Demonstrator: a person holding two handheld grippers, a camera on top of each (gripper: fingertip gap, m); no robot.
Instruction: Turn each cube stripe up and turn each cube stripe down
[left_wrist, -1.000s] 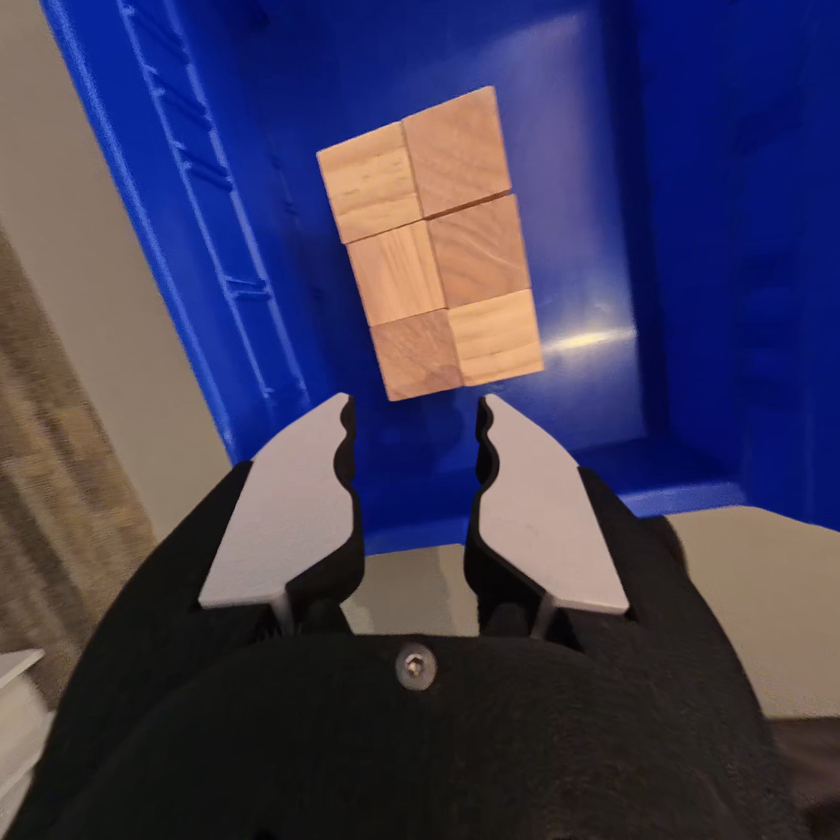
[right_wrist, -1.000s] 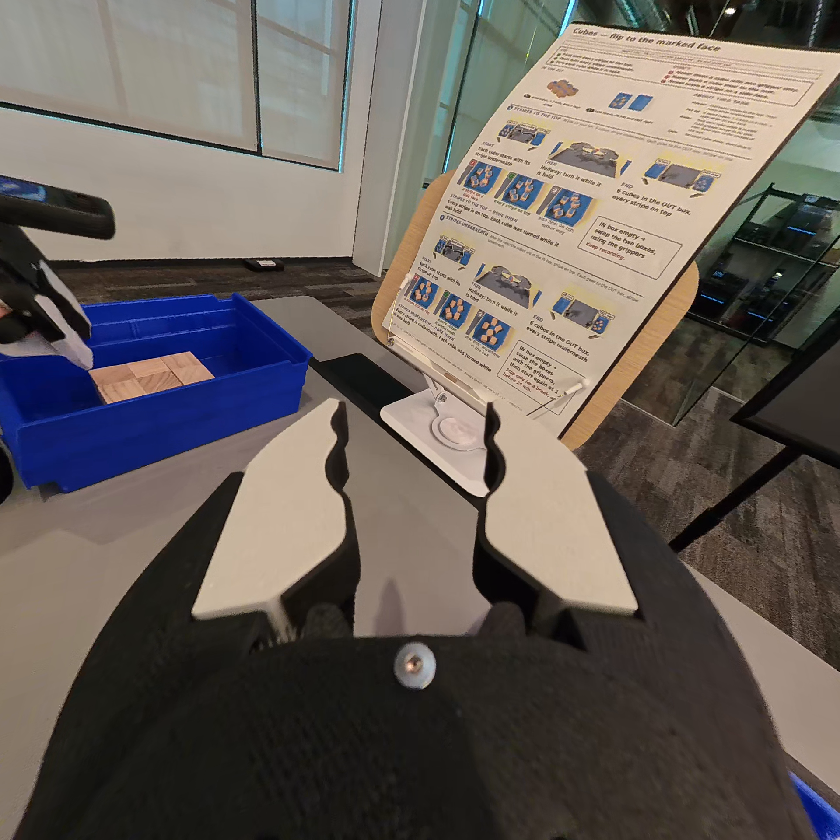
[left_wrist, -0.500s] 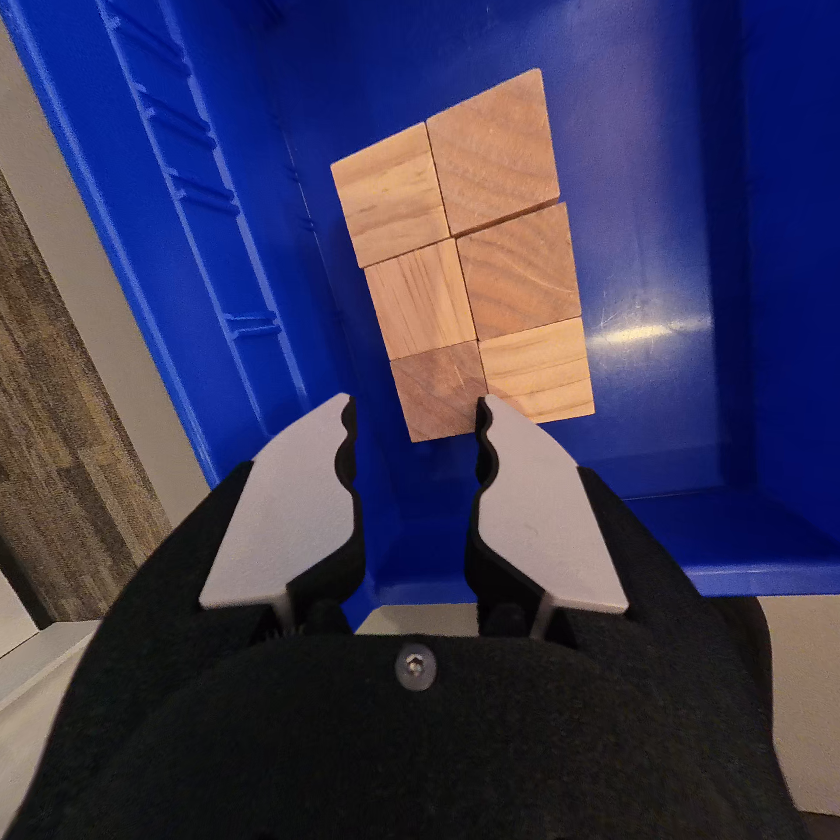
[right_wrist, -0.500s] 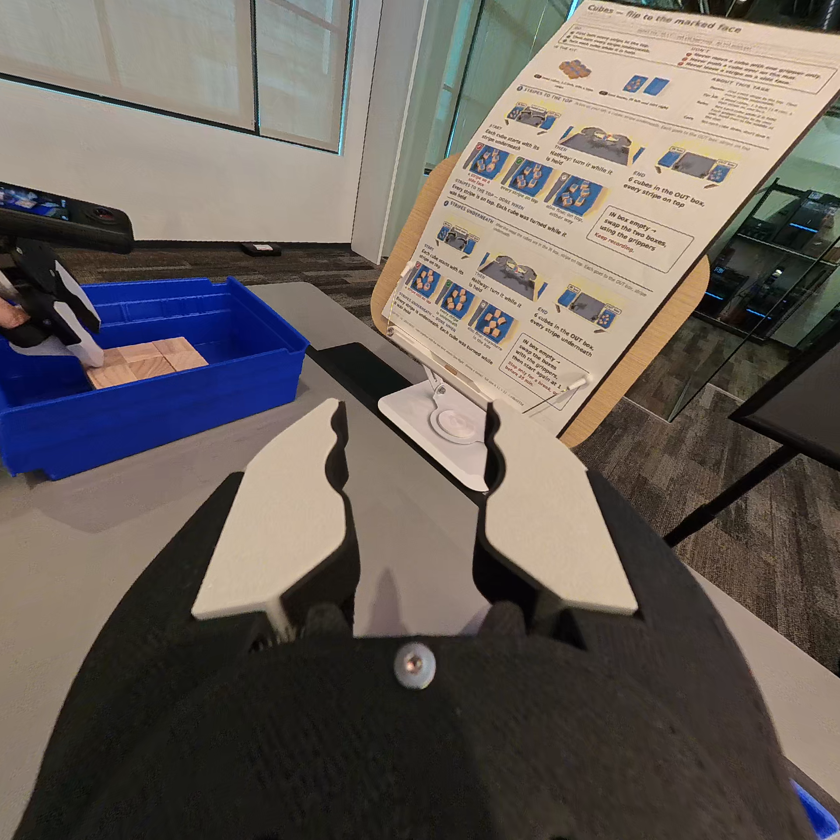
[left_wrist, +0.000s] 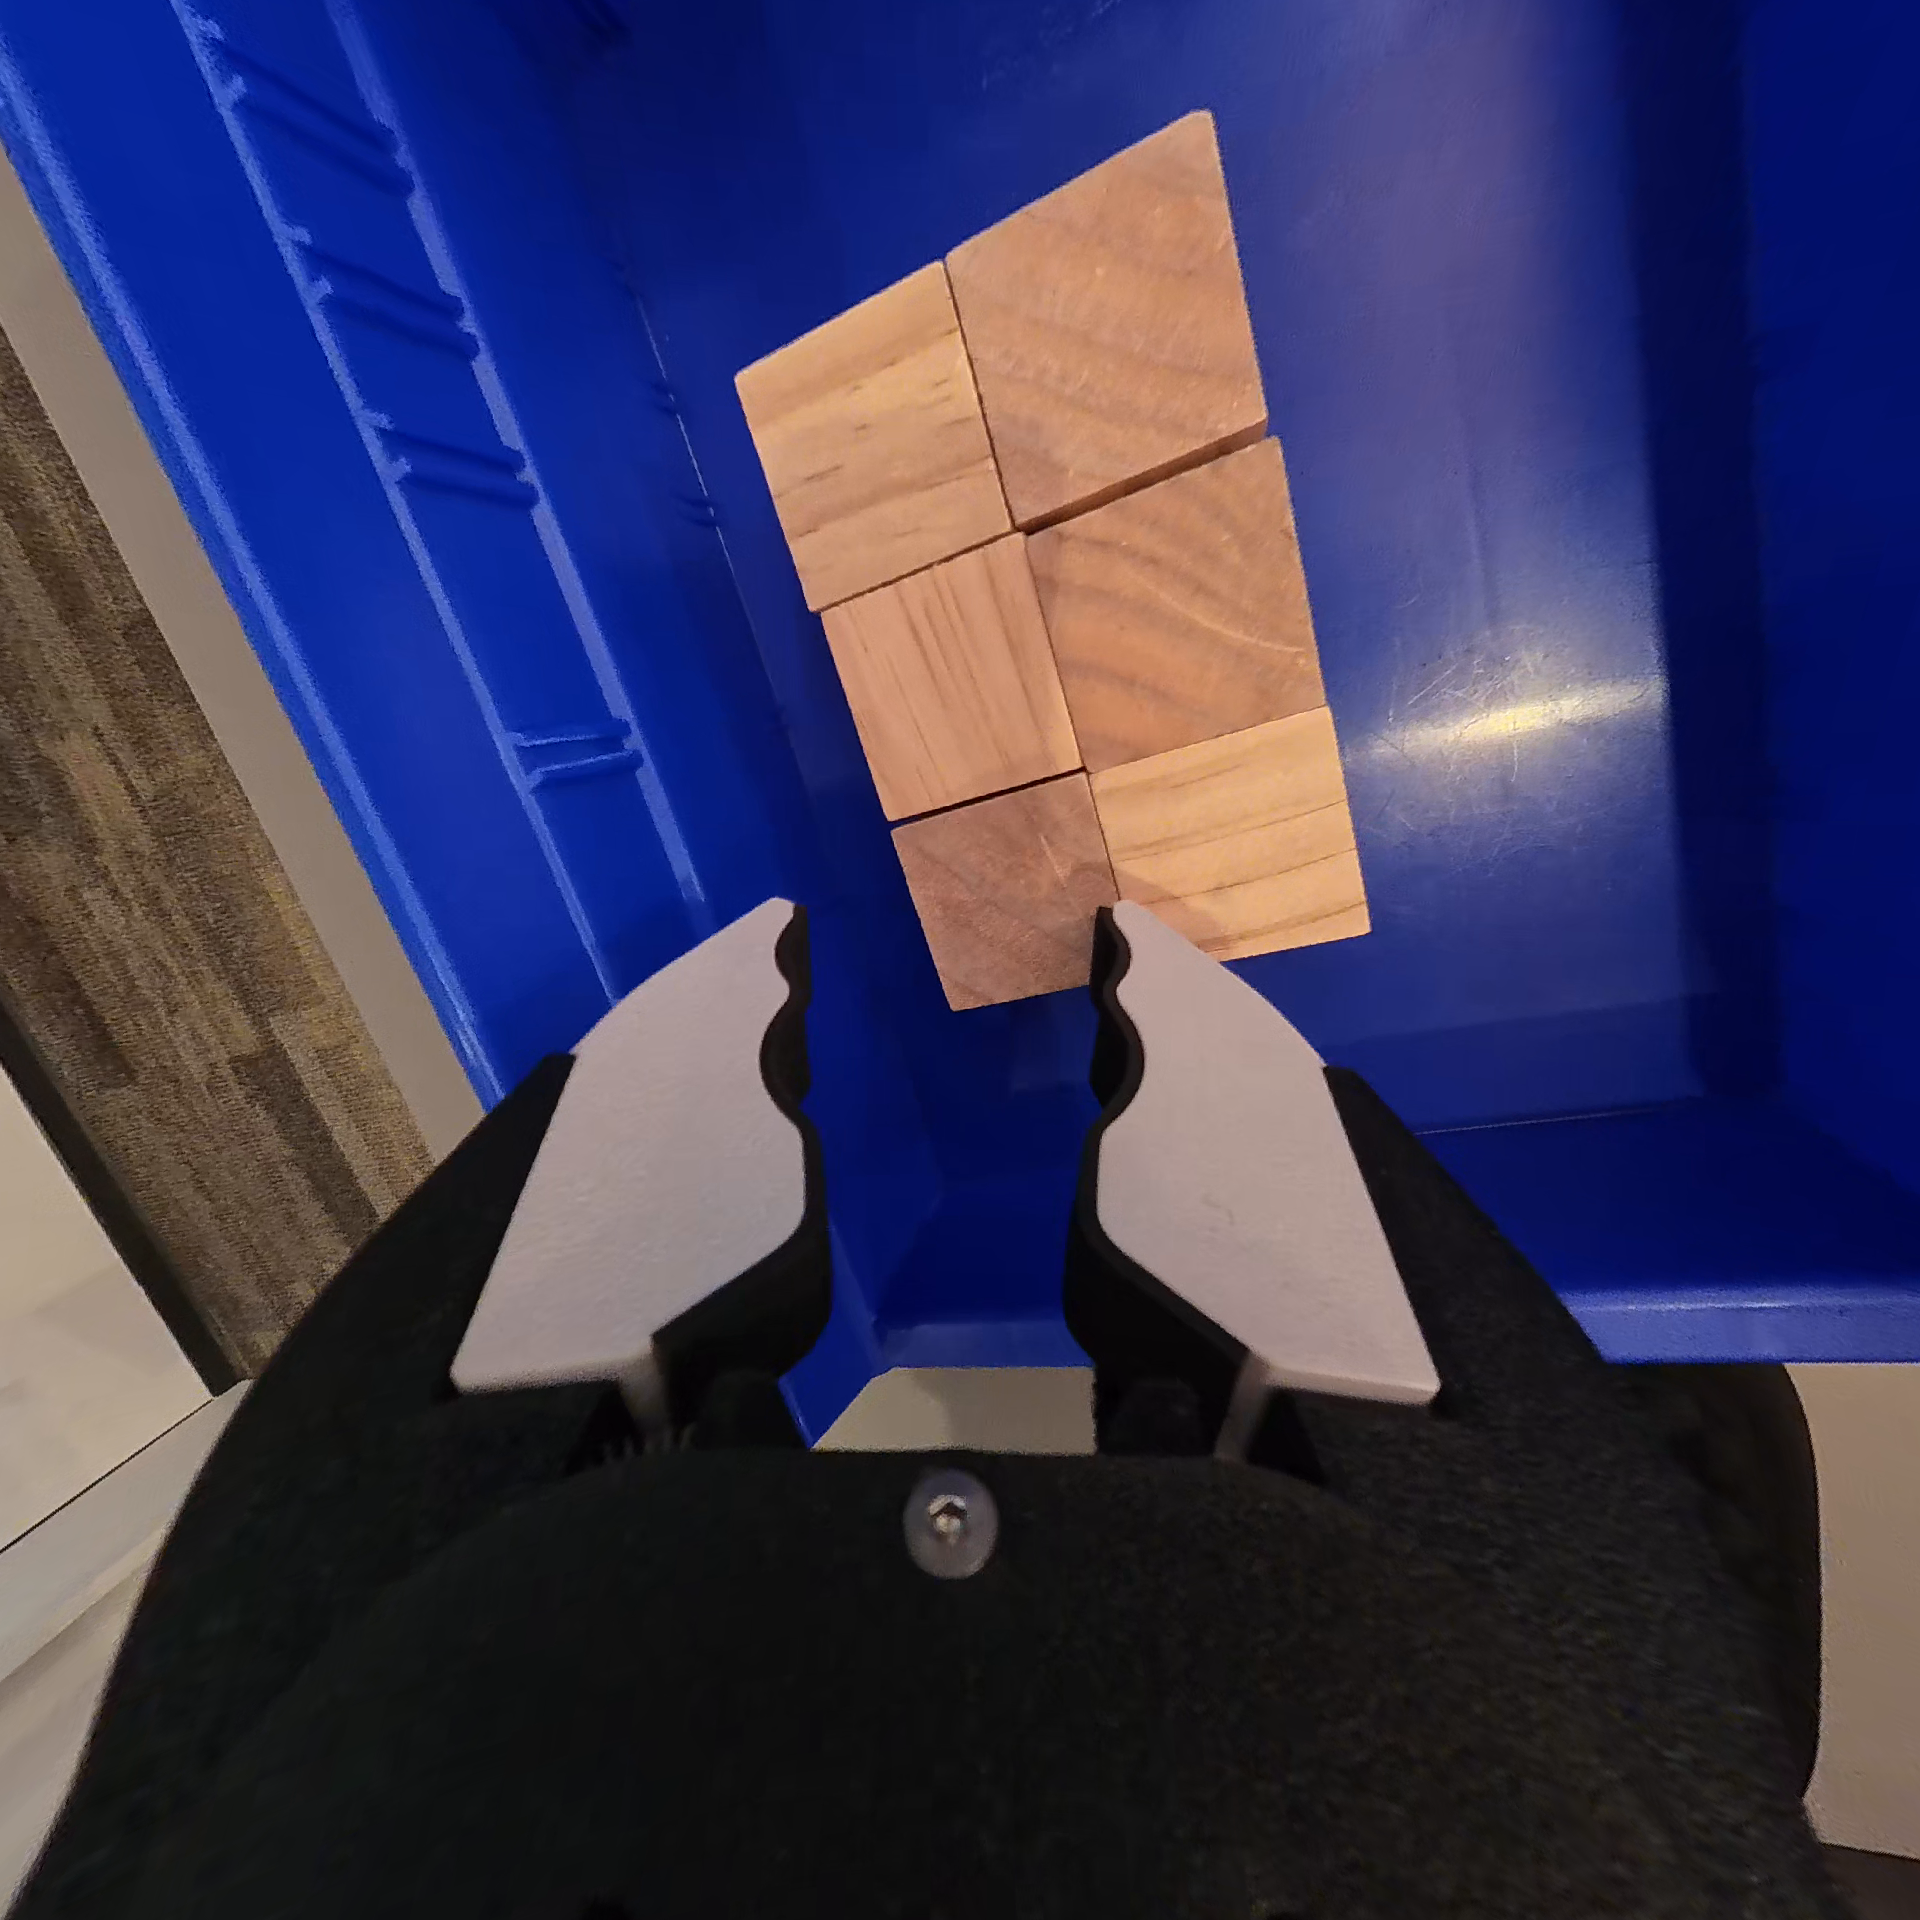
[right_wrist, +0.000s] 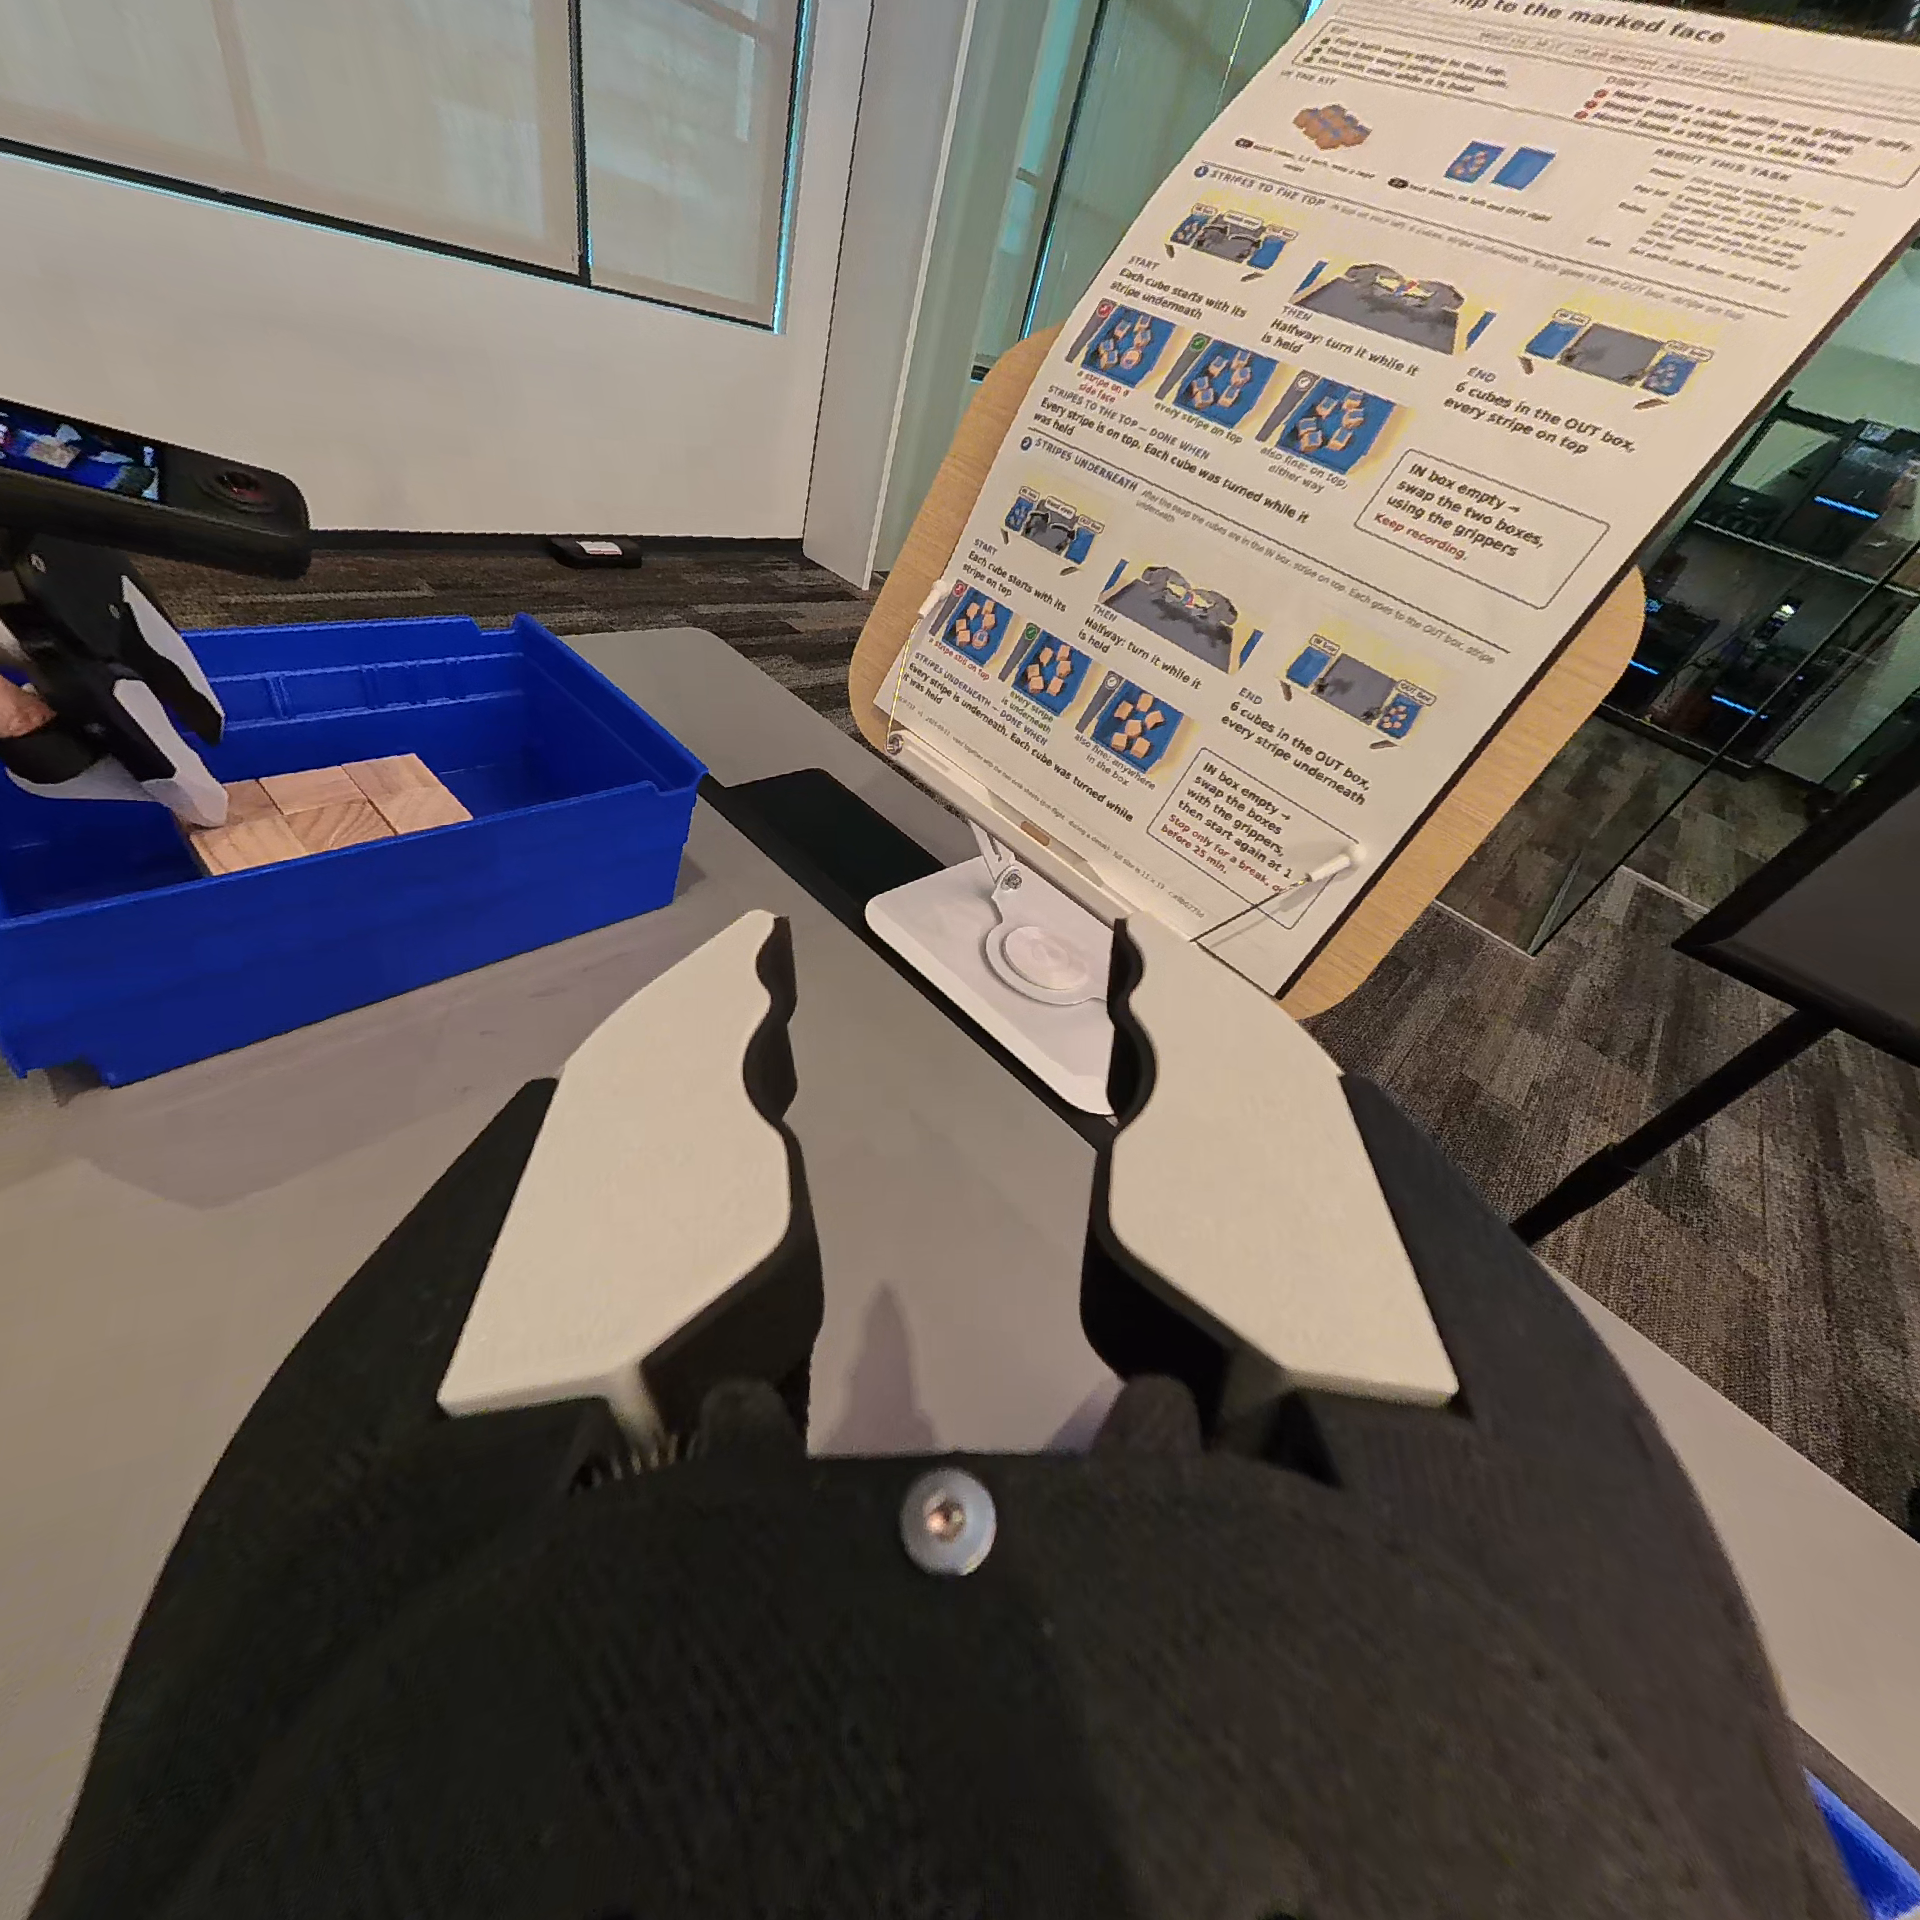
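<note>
Several wooden cubes (left_wrist: 1049, 582) lie packed two wide in a blue bin (left_wrist: 1558, 1195). No stripe shows on their upper faces. My left gripper (left_wrist: 948, 927) is open, tips down inside the bin around the nearest dark cube (left_wrist: 997, 899); its right fingertip (left_wrist: 1127, 935) is at the seam beside the neighbouring light cube (left_wrist: 1231, 831). The right wrist view shows the same bin (right_wrist: 416, 914), the cubes (right_wrist: 332, 805) and the left gripper (right_wrist: 177, 779) over them. My right gripper (right_wrist: 945, 940) is open and empty above the grey table (right_wrist: 260, 1195).
An instruction board (right_wrist: 1351, 499) on a white stand (right_wrist: 997, 966) stands at the table's far edge, right of the bin. A black strip (right_wrist: 831, 842) lies on the table before it. Carpeted floor (right_wrist: 1714, 1195) lies beyond the table's right edge. A blue edge (right_wrist: 1860, 1860) shows bottom right.
My left gripper has moved down and forward into the bin, closing in on the nearest dark cube. My right gripper has drifted a little, still open.
</note>
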